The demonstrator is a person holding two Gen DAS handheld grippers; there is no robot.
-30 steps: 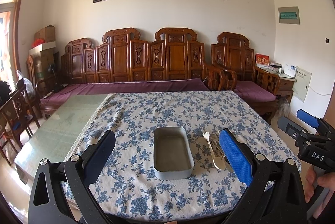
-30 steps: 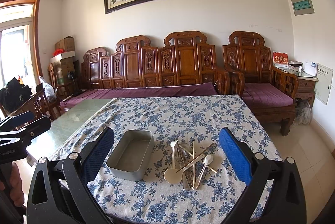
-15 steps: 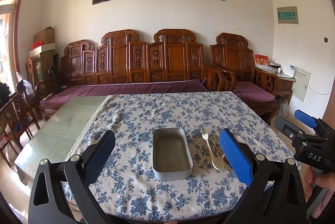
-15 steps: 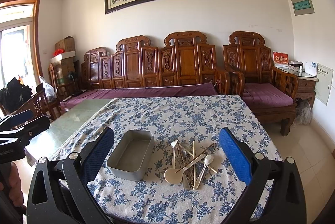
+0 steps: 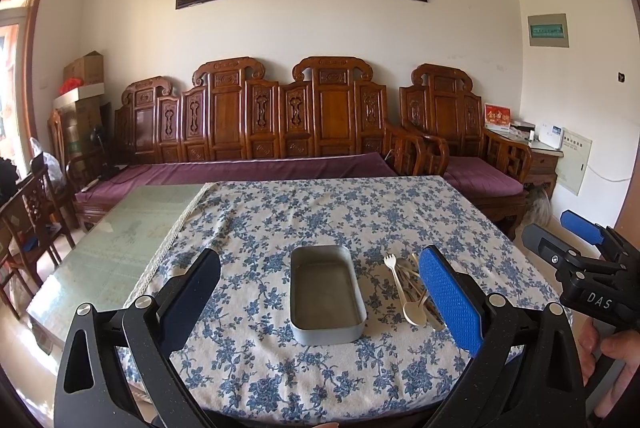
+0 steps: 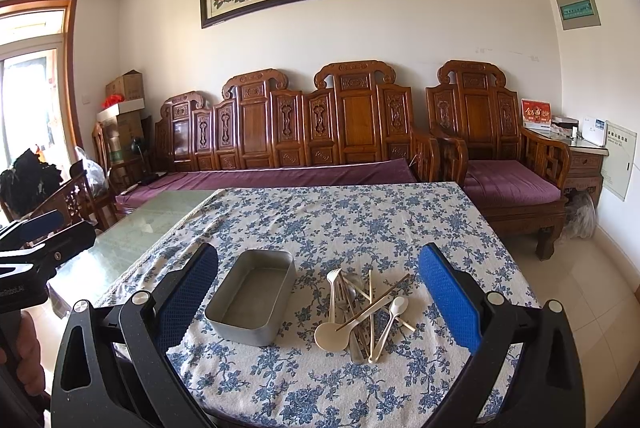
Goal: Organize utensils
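An empty grey metal tin (image 5: 326, 294) (image 6: 252, 296) lies on the blue-flowered tablecloth (image 5: 320, 211) (image 6: 352, 220). To its right is a heap of utensils (image 6: 362, 312) (image 5: 408, 288): cream spoons, a cream fork, metal pieces and chopsticks, crossing each other. My left gripper (image 5: 320, 292) is open, held back from the table's near edge, with the tin between its fingers in view. My right gripper (image 6: 318, 294) is open too, framing both tin and heap from a distance. Each gripper shows at the edge of the other's view, held by a hand.
A bare green glass strip (image 5: 116, 228) of the table lies left of the cloth. A carved wooden sofa (image 6: 320, 131) with purple cushions runs behind the table, an armchair (image 6: 496, 155) at right. Wooden chairs (image 5: 28, 220) stand at far left. Tiled floor (image 6: 592, 292) is at right.
Both views are almost steady. The left gripper has crept slightly forward and upward, so the tin and utensils sit a little higher in its view. Both grippers stay open.
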